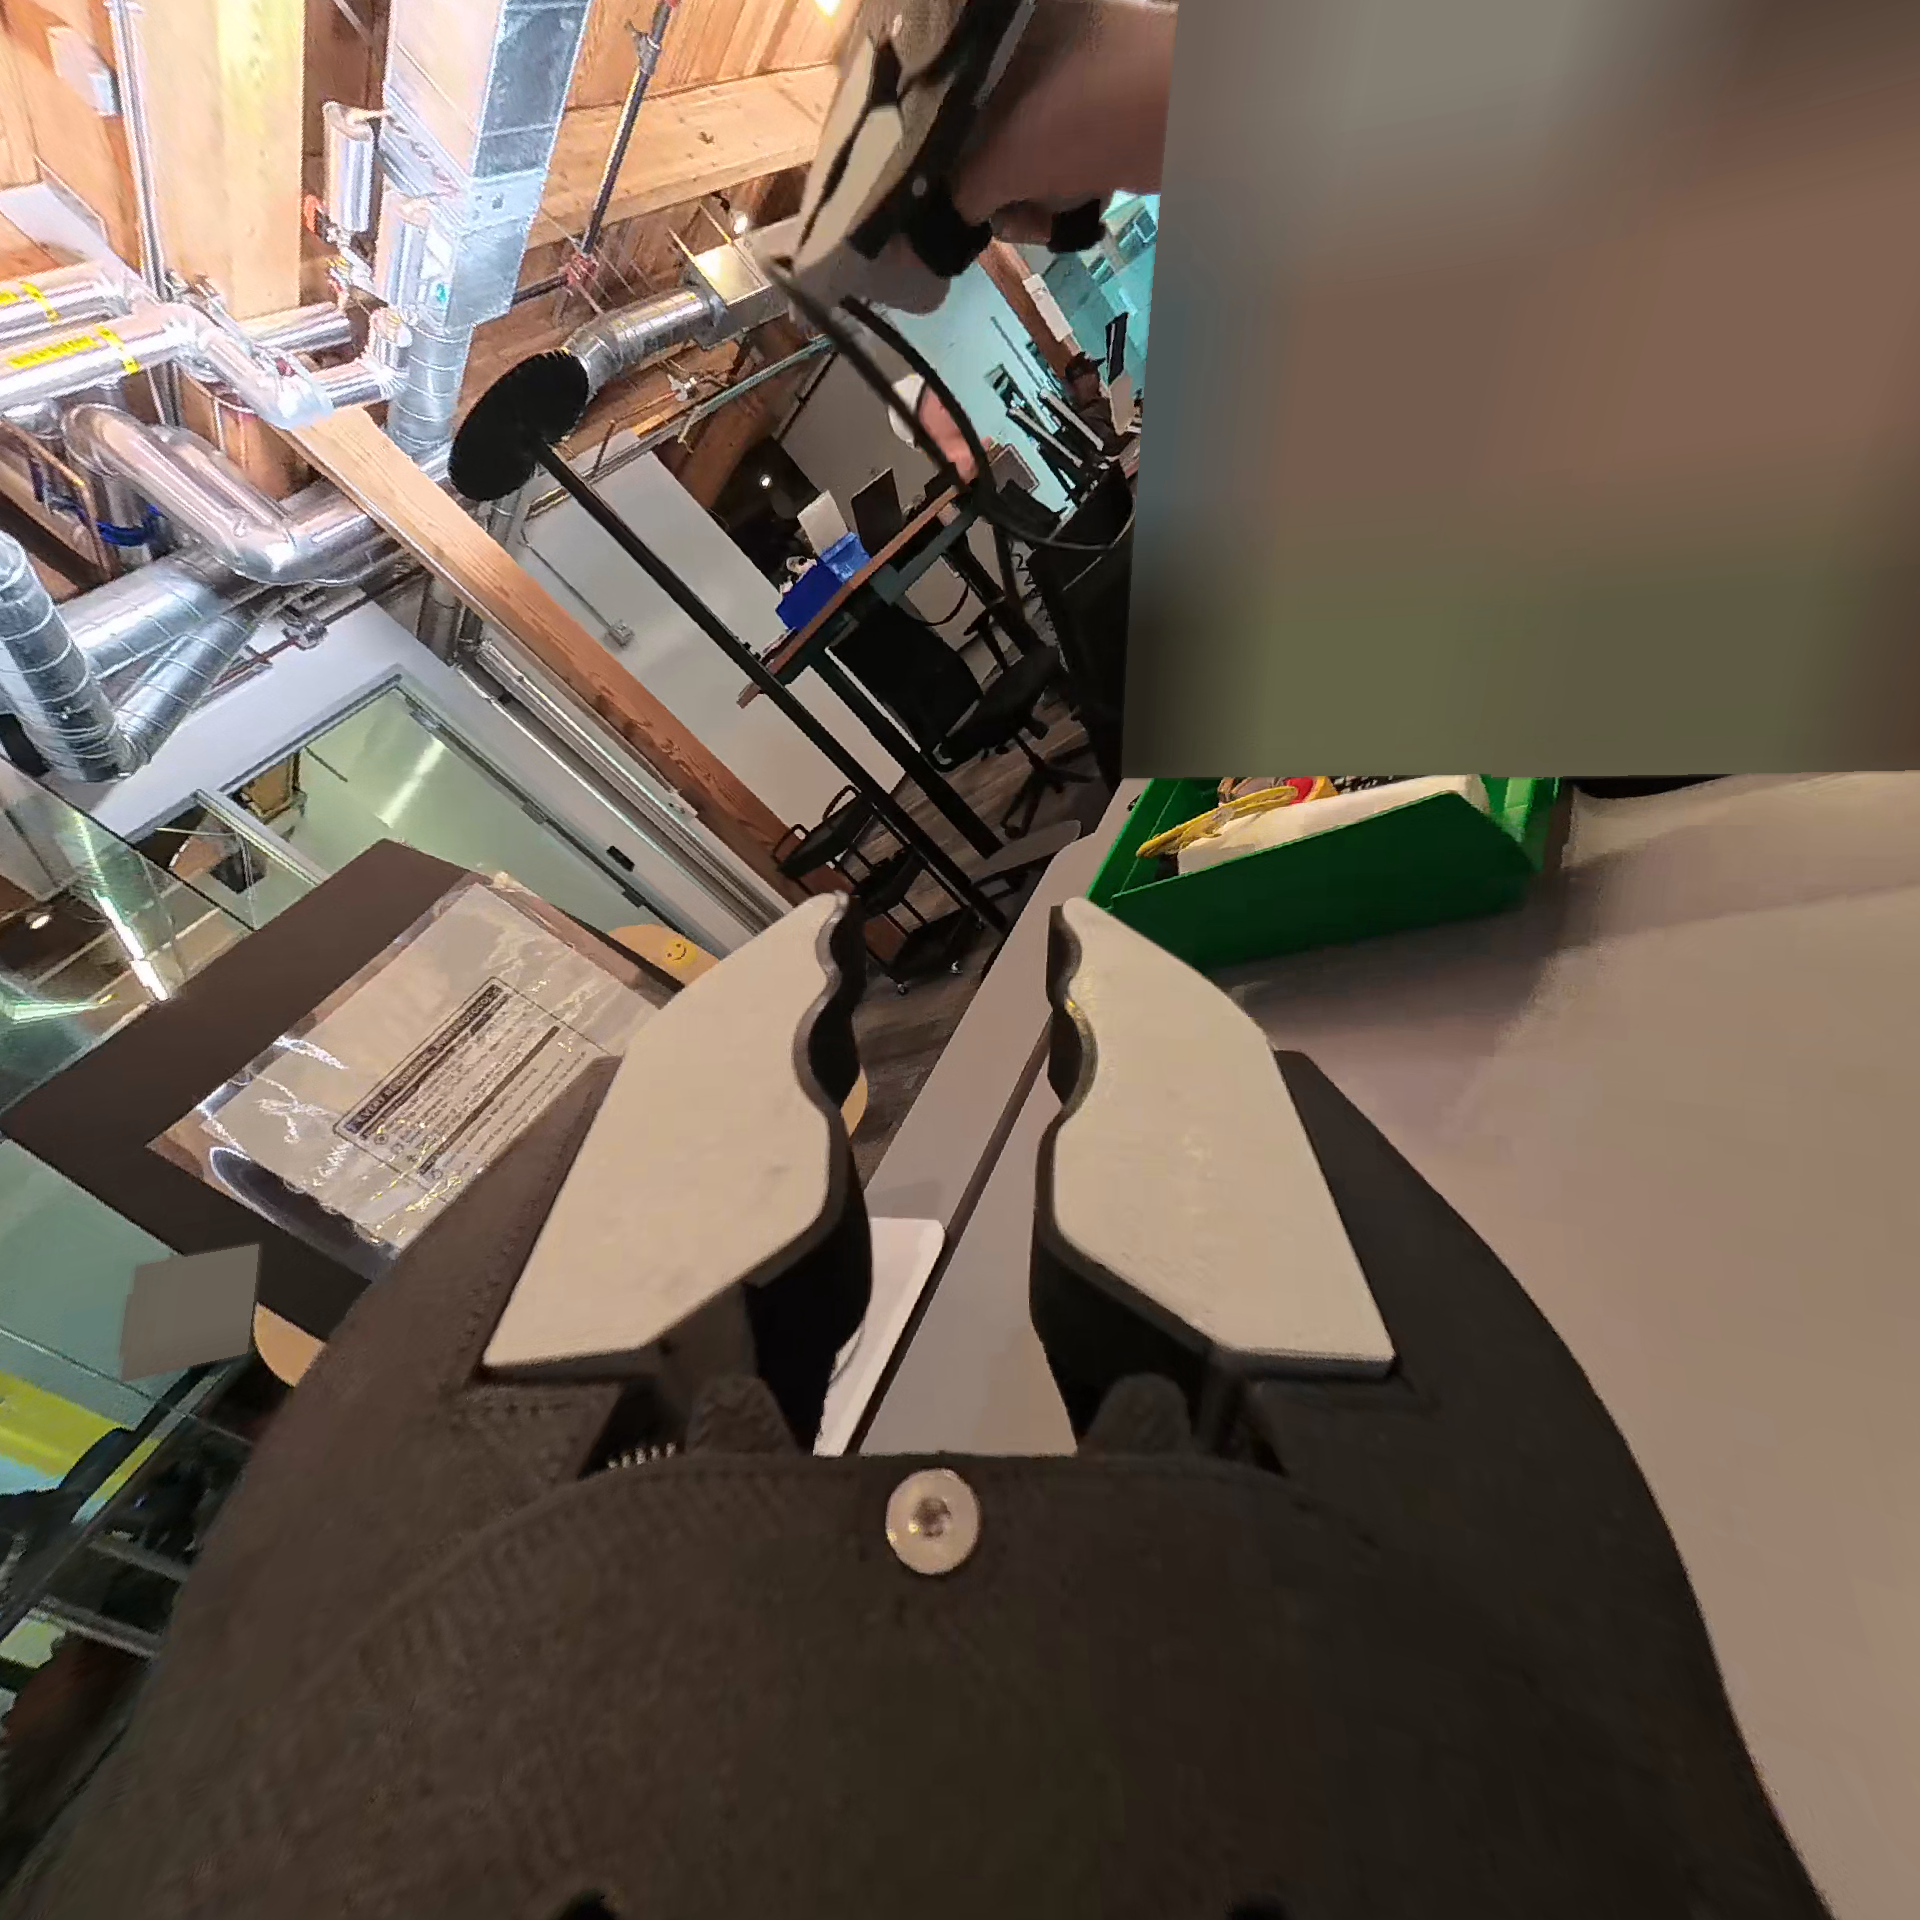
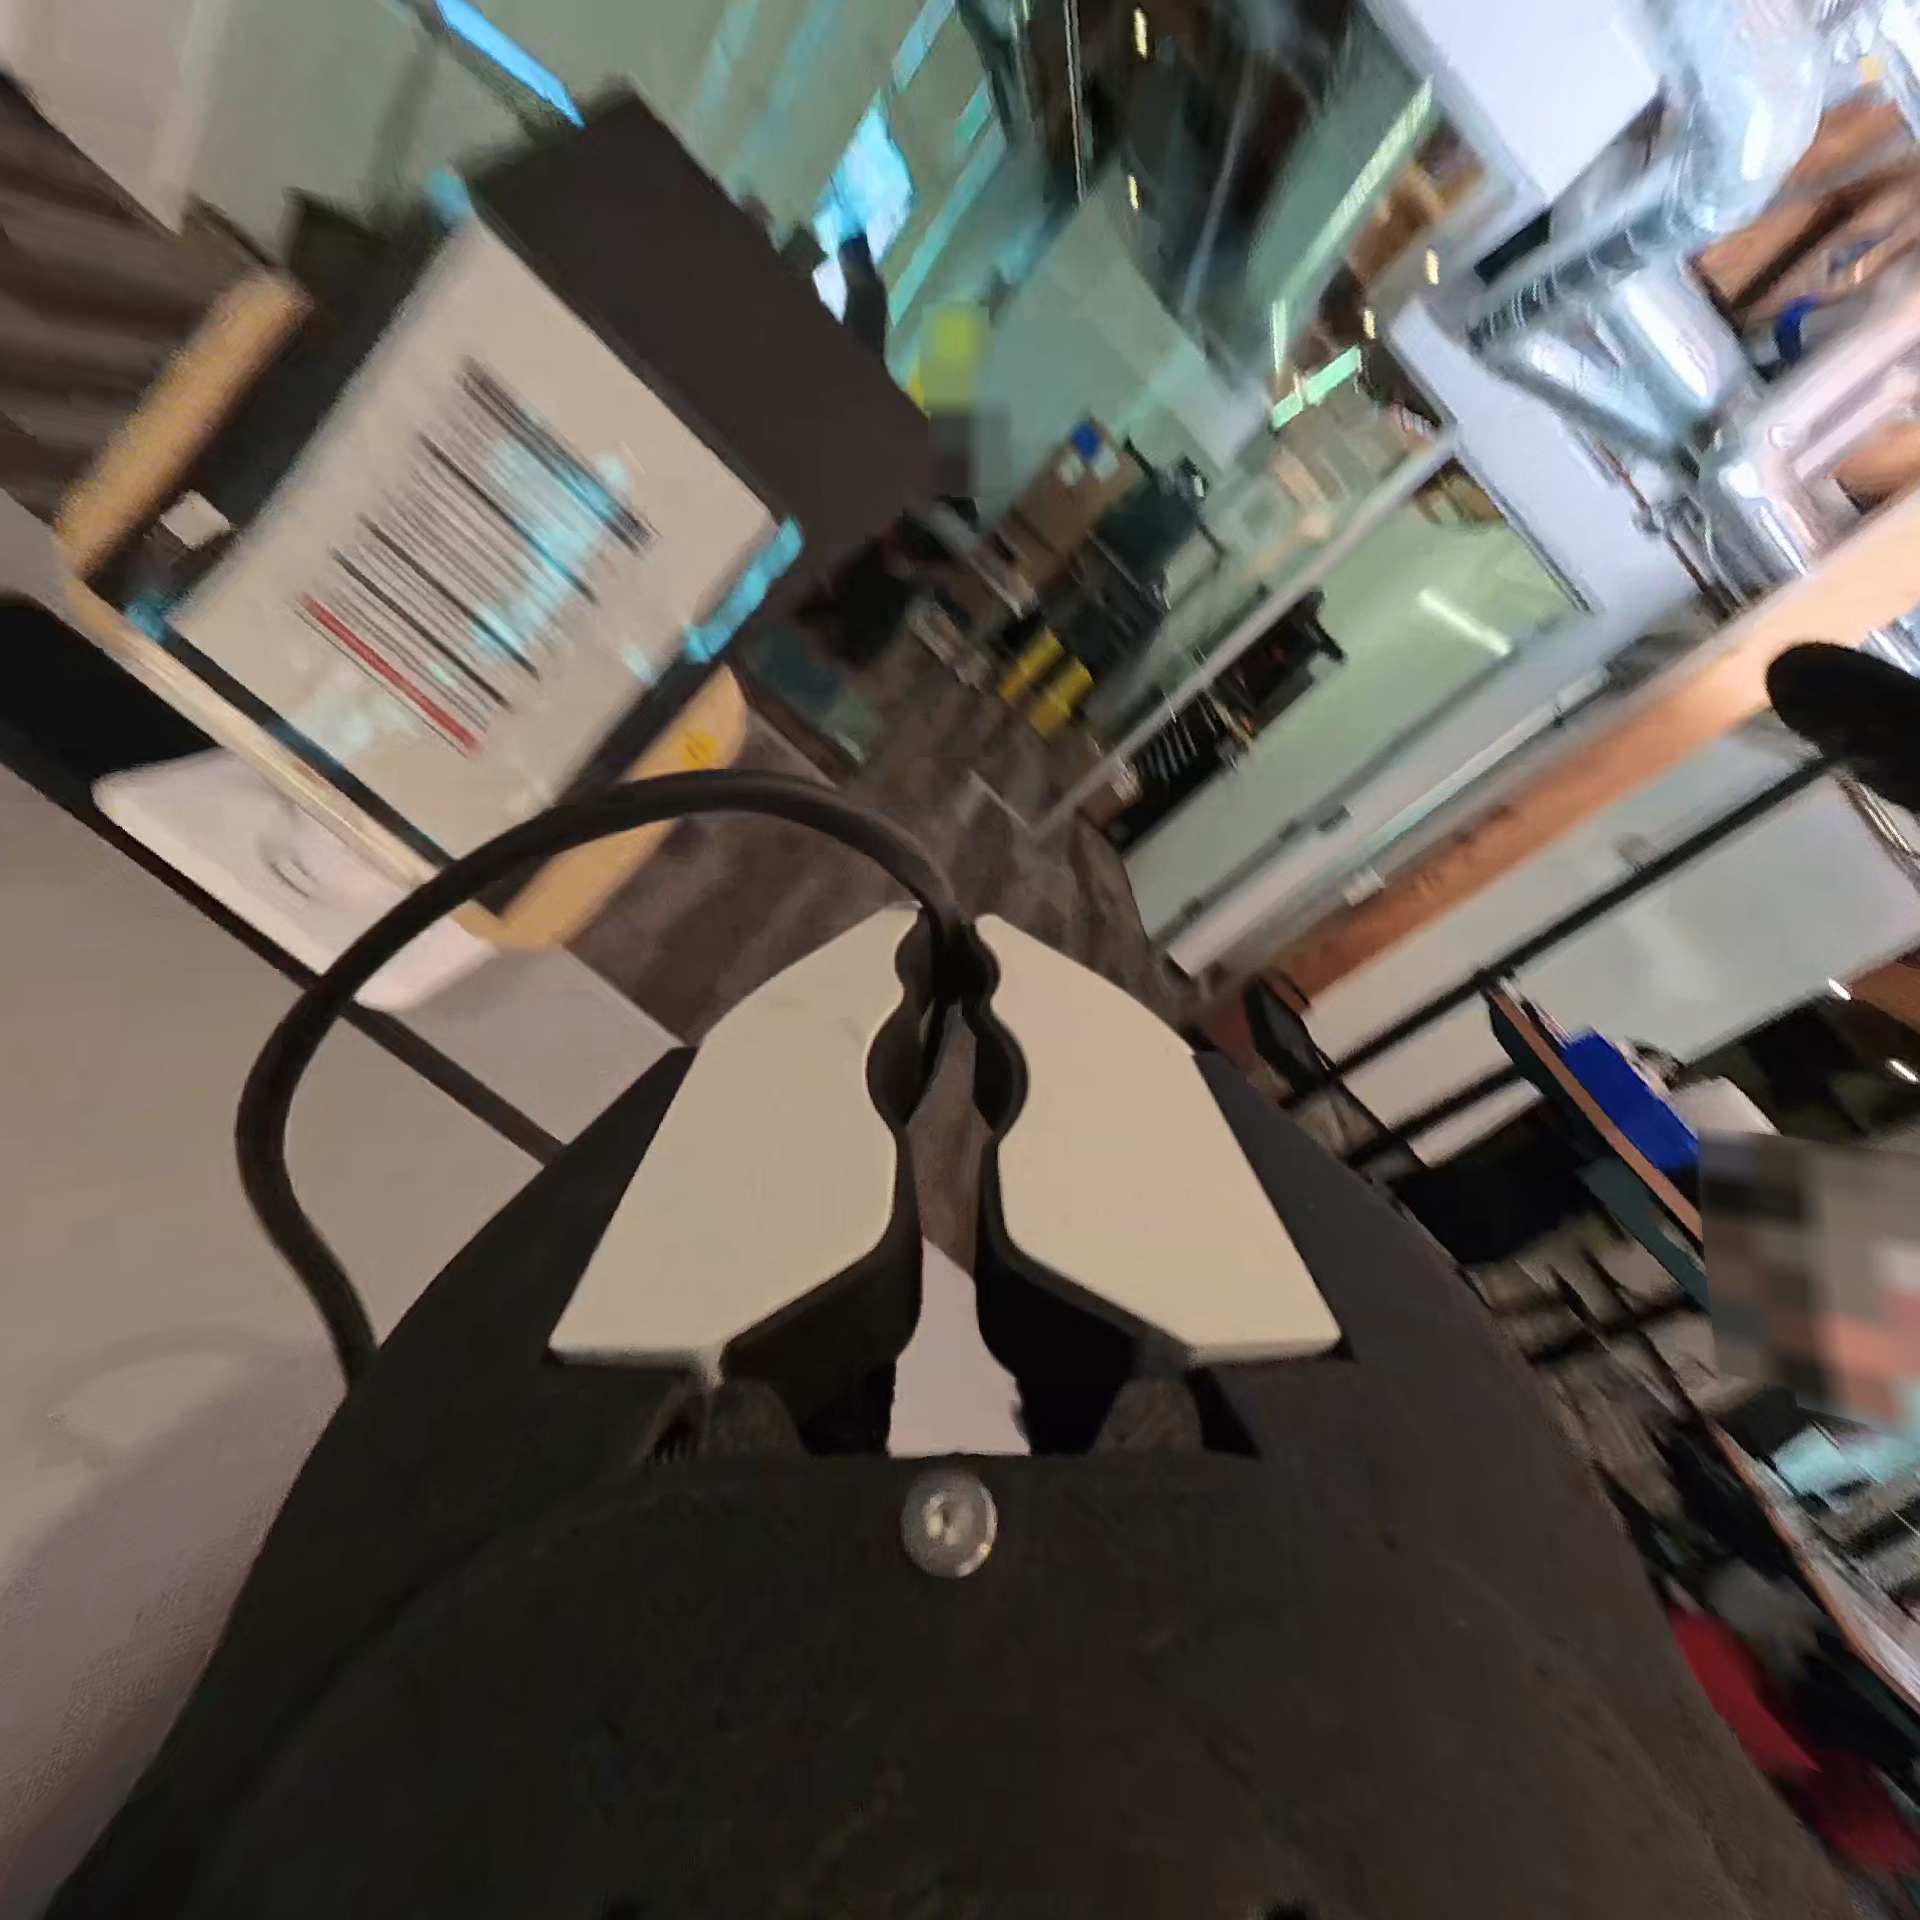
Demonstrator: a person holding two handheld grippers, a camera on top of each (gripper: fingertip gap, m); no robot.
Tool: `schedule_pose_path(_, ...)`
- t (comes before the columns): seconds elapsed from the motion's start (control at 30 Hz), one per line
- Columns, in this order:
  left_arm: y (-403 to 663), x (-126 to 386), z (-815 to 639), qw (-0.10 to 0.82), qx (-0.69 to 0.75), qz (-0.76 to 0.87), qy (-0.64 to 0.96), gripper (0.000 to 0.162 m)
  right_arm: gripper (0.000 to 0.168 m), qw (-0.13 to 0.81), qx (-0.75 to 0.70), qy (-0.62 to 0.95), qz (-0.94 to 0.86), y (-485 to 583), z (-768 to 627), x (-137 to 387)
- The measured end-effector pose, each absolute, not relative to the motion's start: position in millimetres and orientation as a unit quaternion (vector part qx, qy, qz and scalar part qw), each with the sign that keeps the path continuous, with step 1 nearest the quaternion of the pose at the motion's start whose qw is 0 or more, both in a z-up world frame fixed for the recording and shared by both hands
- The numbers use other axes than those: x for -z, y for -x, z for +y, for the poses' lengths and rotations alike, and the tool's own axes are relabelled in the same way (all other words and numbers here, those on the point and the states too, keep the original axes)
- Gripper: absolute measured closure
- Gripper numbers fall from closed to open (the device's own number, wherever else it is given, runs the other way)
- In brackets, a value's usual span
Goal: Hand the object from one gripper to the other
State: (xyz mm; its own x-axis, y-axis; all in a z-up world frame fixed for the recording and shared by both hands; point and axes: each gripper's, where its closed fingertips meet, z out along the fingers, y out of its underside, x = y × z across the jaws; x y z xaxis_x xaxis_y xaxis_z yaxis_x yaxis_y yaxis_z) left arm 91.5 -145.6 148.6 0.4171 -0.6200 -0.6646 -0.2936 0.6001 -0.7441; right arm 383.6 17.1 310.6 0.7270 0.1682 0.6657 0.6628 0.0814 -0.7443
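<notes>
Pinching black cable [image 2: 582, 821] in right hand-held gripper [image 2: 948, 971], jaws nearly closed. Holding left hand-held gripper [image 1: 951, 951] wide, gripping nothing. Handover still pending.

Silver ducts [image 1: 197, 520] ran under the wooden ceiling beams [image 1: 540, 613] above me, glass partitions [image 1: 343, 769] just below them.

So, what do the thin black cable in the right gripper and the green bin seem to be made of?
The thin black cable, pinched at the right gripper fingertips, looks rubber- or plastic-sheathed: matte, bending in a smooth loop. The green bin seems hard moulded plastic: even colour, slight sheen, straight thin walls.
</notes>
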Motion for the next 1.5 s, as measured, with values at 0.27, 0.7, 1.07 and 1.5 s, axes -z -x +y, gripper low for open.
schedule_pose_path(0.27, -98, -147, -150, 0.719, 0.117, 0.534, 0.430, 0.131, 0.163, 0.520, 0.310, 0.730, -0.316, -485, 41, -259)
schedule_pose_path(0.7, -107, -140, -144, 0.708, 0.110, 0.542, 0.439, 0.135, 0.164, 0.489, 0.379, 0.731, -0.287, -522, -6, -267)
schedule_pose_path(1.07, -123, -124, -136, 0.687, 0.087, 0.562, 0.453, 0.135, 0.163, 0.516, 0.304, 0.762, -0.246, -555, -29, -247)
schedule_pose_path(1.5, -135, -107, -126, 0.663, 0.078, 0.581, 0.465, 0.136, 0.163, 0.444, 0.264, 0.811, -0.274, -551, 30, -154)
